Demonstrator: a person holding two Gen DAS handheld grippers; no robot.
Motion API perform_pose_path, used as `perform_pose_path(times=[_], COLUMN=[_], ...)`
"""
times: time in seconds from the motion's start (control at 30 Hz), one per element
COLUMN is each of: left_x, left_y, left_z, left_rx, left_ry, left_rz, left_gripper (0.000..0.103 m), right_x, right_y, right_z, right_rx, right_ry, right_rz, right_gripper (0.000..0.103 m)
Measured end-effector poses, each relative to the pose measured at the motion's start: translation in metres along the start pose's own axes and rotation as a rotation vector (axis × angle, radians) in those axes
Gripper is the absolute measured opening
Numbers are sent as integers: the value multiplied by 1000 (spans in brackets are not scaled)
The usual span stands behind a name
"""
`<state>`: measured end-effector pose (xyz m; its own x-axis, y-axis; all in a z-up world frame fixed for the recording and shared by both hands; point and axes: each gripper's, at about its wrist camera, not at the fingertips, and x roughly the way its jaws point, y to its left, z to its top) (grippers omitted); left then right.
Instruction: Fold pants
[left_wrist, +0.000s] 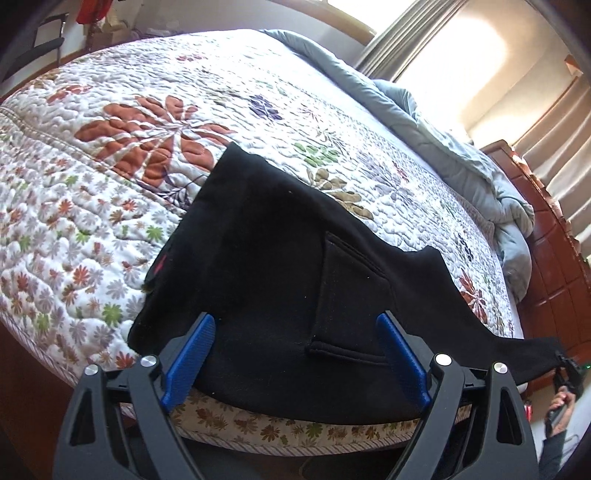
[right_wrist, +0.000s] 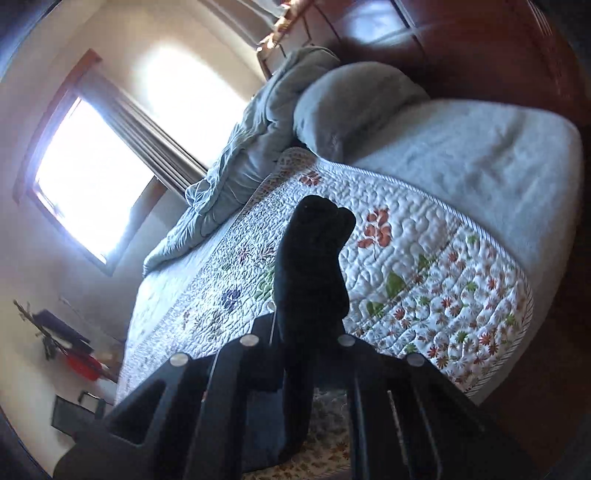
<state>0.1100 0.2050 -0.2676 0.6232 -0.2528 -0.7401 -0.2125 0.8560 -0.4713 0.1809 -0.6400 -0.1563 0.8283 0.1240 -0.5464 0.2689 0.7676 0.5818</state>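
Note:
Black pants (left_wrist: 280, 258) lie spread on the floral quilt (left_wrist: 122, 177), a back pocket facing up, their near edge hanging over the bed's front. My left gripper (left_wrist: 295, 321) hovers open at that near edge, its blue pads (left_wrist: 192, 354) wide apart on either side of the cloth and not pinching it. At the far right, one end of the pants stretches off the bed into my right gripper (left_wrist: 567, 363), held by a hand (left_wrist: 557, 406). In the right wrist view, my right gripper (right_wrist: 306, 332) is shut on a bunched fold of the pants (right_wrist: 314, 266); its fingertips are hidden by the cloth.
A crumpled grey-blue duvet (left_wrist: 480, 173) and a pillow (right_wrist: 351, 107) lie at the head of the bed by the wooden headboard (left_wrist: 554, 258). A bright window with curtains (right_wrist: 92, 173) is beyond. A chair (left_wrist: 40, 40) stands past the far left corner.

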Motion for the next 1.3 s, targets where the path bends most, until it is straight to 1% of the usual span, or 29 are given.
perform_pose_path(times=[0.07,0.1,0.23,0.37,0.5,0.67,0.77,0.97,1.3], left_x=[-4,-4,-7,-8,-7,-9,-9,-10,-12], left_y=[-4,-4,5,7,8,13,14,17,20], left_z=[-2,-3,-4,-4,-4,-4,-5,-6,-8], left_rx=[22,26,-7,-15,-12,-30,-38,-47,-66], left_ry=[-24,-29,-42,-48,-38,-38,-39,-31,-35], left_rz=[8,8,-30,-50,-58,-92,-104,-128,-154], left_gripper=[89,89,89,90,90,90,91,92,92], right_x=[-8,-5,-9,-12,-10,-10,-10,-1,10], right_y=[22,32,77,110,131,159,181,207,242], right_z=[-3,-1,-10,-17,-24,-38,-51,-68,-95], right_rx=[-68,-93,-223,-318,-386,-474,-555,-643,-755], right_ry=[-14,-18,-29,-40,-45,-55,-64,-56,-37], right_rz=[-38,-50,-99,-133,-165,-199,-229,-240,-244], right_gripper=[9,9,9,9,9,9,9,9,9])
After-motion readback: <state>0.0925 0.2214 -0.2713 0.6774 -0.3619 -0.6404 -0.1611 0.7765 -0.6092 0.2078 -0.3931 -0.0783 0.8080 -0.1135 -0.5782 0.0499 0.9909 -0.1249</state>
